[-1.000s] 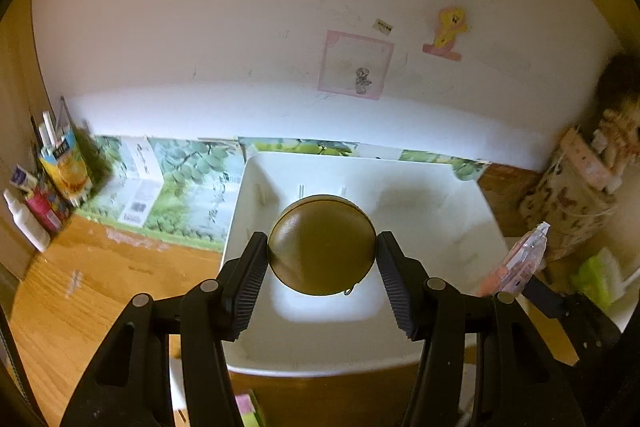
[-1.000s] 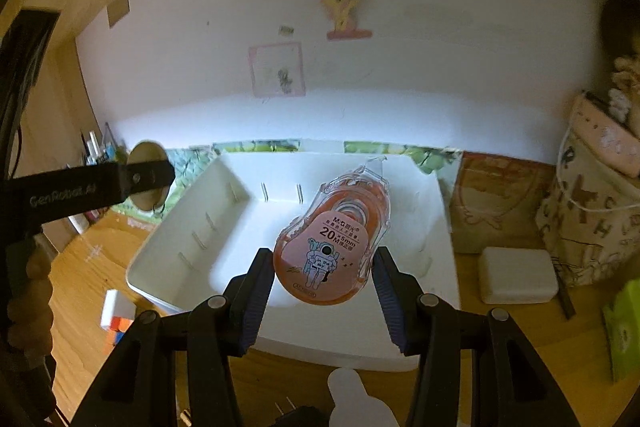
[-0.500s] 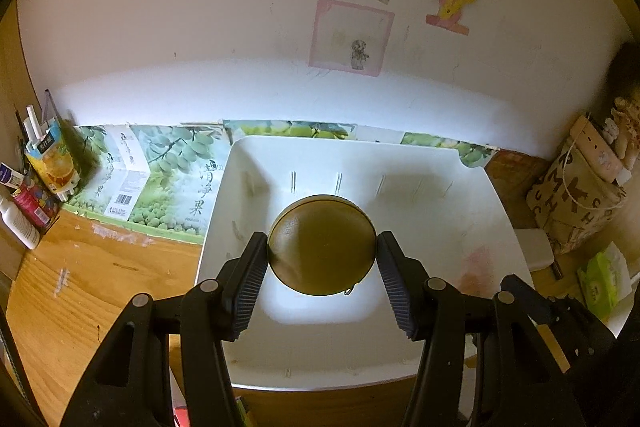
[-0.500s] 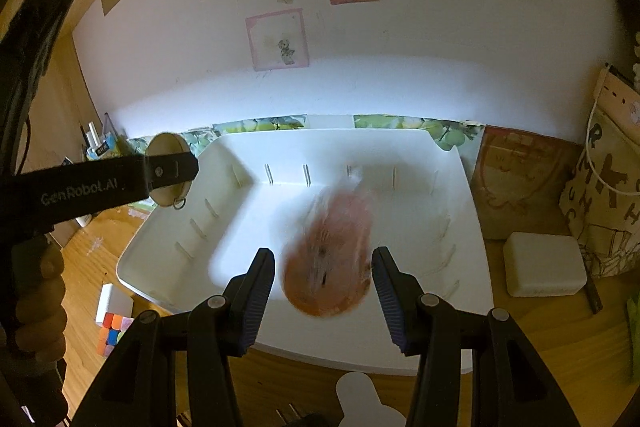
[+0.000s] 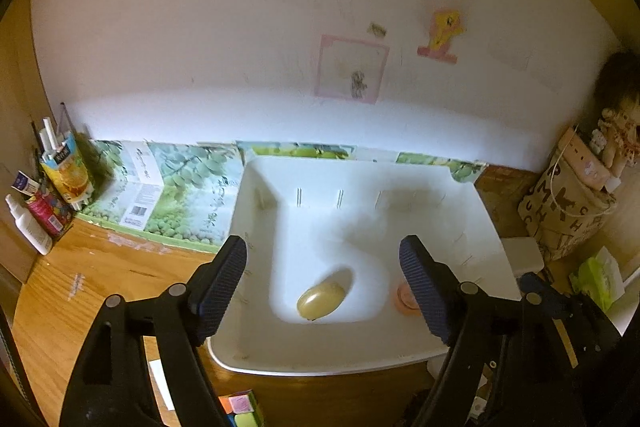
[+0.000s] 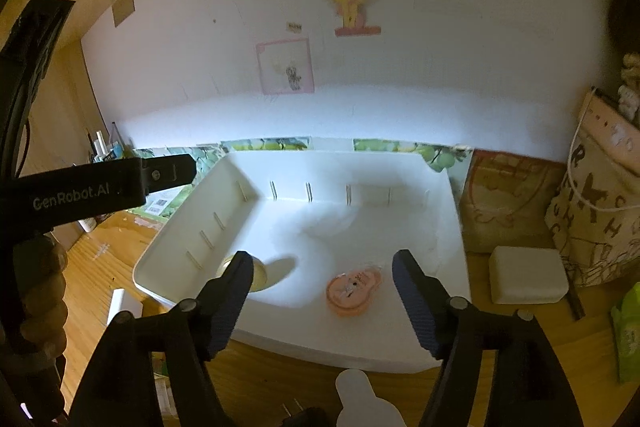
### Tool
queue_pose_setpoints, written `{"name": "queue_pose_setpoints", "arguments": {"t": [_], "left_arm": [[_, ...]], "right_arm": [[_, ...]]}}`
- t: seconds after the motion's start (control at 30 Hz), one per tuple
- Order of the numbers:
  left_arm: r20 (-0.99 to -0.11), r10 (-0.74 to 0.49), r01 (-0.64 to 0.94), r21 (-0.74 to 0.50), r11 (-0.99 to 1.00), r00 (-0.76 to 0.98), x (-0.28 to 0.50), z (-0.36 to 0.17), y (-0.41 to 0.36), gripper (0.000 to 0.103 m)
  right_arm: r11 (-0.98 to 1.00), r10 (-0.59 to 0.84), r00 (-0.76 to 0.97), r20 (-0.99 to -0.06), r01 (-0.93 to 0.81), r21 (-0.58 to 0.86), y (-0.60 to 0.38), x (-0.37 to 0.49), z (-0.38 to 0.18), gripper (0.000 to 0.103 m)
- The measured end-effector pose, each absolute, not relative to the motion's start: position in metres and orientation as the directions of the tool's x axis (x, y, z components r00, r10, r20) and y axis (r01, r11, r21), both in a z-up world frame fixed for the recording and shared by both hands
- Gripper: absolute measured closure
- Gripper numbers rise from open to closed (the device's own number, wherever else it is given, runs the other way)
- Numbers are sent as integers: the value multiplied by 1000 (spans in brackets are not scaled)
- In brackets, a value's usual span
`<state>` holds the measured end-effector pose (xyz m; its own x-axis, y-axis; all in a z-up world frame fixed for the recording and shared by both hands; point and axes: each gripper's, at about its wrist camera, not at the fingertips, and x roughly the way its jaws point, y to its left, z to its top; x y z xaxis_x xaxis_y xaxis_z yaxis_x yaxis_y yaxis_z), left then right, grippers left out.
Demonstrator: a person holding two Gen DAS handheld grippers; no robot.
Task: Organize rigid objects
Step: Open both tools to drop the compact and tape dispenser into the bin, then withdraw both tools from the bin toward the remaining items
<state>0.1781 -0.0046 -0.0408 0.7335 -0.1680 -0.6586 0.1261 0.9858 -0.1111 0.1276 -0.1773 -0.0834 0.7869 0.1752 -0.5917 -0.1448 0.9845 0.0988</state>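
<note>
Hovering over the white bin (image 5: 472,211), the left gripper (image 5: 323,277) has just spread its jaws wide and grips nothing; the gold disc (image 5: 321,302) lies on the bin floor below. Beside it, the right gripper (image 6: 322,285) has likewise just opened, its pink tape dispenser (image 6: 352,290) flat in the bin.

We count one white bin (image 6: 448,203) holding two items: one round gold case (image 5: 321,301) and one orange correction-tape dispenser (image 6: 352,290); beside it, one white box (image 6: 527,275).
</note>
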Motion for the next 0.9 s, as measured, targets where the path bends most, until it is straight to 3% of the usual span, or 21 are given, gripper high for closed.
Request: {"name": "queue_pose_setpoints", "arguments": {"t": [0.53,0.9], "left_arm": [[-548,-194,141,-137,980,814,121,-2,27,21],[-537,-217,166,-141,976,815,82,2,53,21]], "right_arm": [[997,59,888,-456,-71,-8,-167,63,-34,22],[999,23,889,-457,-33,-13,-147,18,-39,22]]}}
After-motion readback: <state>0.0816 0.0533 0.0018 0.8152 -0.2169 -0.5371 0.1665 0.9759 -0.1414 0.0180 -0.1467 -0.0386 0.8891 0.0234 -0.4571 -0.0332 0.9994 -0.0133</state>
